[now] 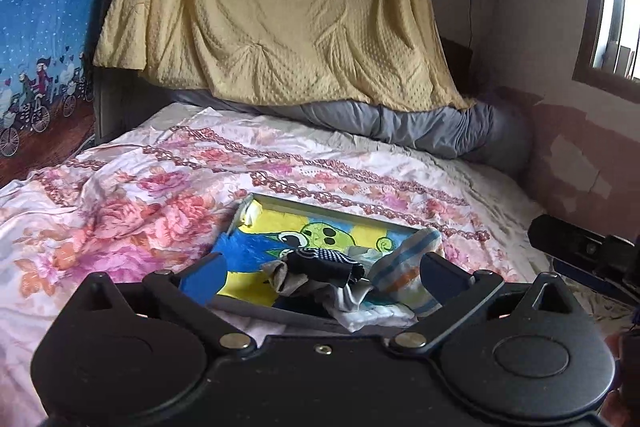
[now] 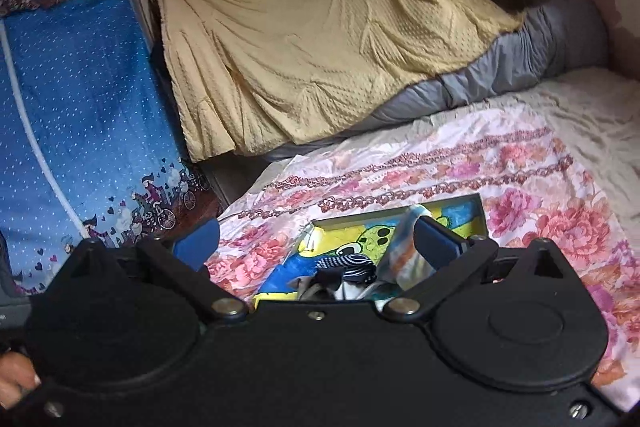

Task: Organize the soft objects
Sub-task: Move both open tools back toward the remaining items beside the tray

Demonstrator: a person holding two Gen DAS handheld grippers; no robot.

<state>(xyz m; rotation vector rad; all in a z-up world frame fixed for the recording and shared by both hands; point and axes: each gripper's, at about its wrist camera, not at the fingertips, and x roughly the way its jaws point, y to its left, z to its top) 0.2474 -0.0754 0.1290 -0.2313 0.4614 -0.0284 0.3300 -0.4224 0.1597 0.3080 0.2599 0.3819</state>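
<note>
The tray (image 1: pixel 320 205) rests on the floral bedspread (image 1: pixel 120 195), holding a heap of socks (image 1: pixel 340 271) at its near end. Above that end, the left gripper (image 1: pixel 322 273) and right gripper (image 2: pixel 318 241) each hover with 2 fingers spread wide, gripping nothing, the socks lying beyond and between the fingertips.

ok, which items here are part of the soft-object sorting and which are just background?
Job:
- tray with cartoon lining
- dark striped sock
- pale striped sock
- white cloth at the tray's near edge
- left claw and right claw, both open, holding nothing

Background:
- floral bedsheet
- yellow blanket
- grey duvet
- blue curtain
</note>
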